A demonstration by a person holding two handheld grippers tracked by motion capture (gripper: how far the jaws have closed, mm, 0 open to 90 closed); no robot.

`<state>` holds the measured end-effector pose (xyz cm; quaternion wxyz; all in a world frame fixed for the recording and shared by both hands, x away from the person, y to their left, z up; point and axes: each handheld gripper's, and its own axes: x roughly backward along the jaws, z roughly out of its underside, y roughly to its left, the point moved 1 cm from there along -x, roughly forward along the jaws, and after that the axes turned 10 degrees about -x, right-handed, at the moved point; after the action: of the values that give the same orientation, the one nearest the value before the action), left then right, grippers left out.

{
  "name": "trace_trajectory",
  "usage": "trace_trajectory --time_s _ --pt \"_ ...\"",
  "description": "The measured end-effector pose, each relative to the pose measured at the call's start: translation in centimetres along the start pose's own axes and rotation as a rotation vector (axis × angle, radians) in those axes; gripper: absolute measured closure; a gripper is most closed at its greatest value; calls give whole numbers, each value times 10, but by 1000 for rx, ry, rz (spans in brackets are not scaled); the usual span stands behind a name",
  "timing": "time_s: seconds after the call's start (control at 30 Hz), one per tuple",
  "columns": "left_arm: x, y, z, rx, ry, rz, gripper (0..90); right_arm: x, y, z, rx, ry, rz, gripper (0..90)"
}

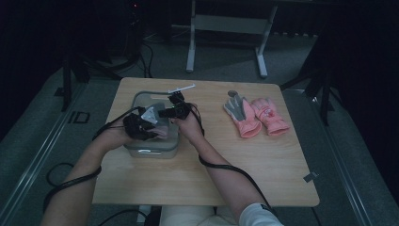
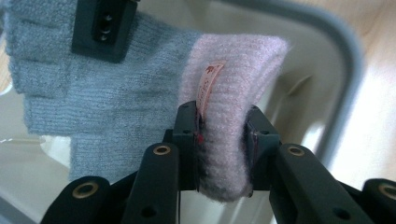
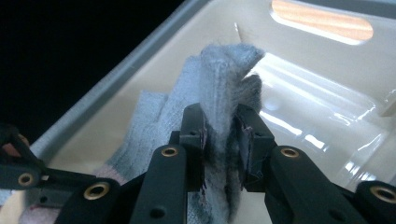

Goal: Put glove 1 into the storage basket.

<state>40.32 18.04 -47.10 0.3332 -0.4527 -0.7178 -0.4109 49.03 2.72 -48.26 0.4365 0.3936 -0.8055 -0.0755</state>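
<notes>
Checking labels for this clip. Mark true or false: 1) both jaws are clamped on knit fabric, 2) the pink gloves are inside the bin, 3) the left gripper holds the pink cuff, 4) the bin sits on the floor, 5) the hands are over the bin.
1) True. The left gripper and the right gripper each pinch knit fabric.
2) False. The pink gloves lie on the table, to the right of the bin.
3) True. Its jaws clamp the pink cuff of the grey knit glove.
4) False. The bin stands on the table.
5) True. Both hands hold the grippers above the bin.
</notes>
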Motion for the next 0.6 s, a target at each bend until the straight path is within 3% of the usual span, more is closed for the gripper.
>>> trace_trajectory --time_s 0.13,0.27,0.43,0.5,0.57,0.6 --pt "-14 2 1 -14 46 9 703 -10 -4 -1 14 36 25 744" --pt "-24 5 3 1 64 23 703 -17 -3 -1 49 70 65 737" --pt "-28 6 0 -13 81 21 700 -17 -5 -4 35 64 82 701" --pt "-30 6 -2 -24 108 16 698 -16 -5 -5 51 51 103 668" --pt "-33 7 -3 -21 137 11 694 -14 -7 -6 67 49 117 655" --pt "-36 7 -2 -6 132 31 694 -13 -9 -7 59 49 111 649"
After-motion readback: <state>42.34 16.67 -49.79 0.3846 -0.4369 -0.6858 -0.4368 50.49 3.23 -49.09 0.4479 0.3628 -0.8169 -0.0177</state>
